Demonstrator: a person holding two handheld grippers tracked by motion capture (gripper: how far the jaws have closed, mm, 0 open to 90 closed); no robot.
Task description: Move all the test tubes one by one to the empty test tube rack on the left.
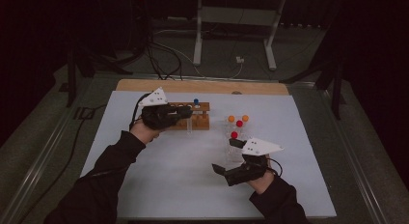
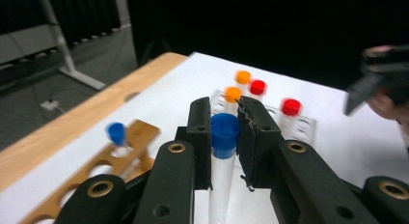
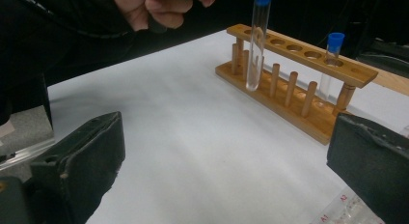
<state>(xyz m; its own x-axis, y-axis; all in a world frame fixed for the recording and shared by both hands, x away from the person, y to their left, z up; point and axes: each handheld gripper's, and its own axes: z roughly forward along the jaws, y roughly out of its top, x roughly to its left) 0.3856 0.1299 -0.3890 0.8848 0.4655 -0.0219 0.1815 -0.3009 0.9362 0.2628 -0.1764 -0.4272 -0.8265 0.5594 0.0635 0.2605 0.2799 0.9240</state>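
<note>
Left gripper point(image 2: 224, 137): jaws clamped on blue-capped tube point(image 2: 223, 156) just under its cap; tube hangs upright, long axis vertical, off the sheet
Tube place: just in front of wooden rack point(image 3: 294, 64); rack's open holes lie toward 12 o'clock, close by
Rack: second blue-capped tube point(image 3: 331, 64) seated near one end
Right gripper point(image 1: 231, 156): jaws wide apart, empty; farther off at 4 o'clock, beside clear rack of orange and red caps point(image 1: 236, 125)
Nearer hand: left

The clear plastic rack point(image 3: 348, 210) carries the small red labels "A1" and "A2" on its edge. Nothing else is legible
</note>
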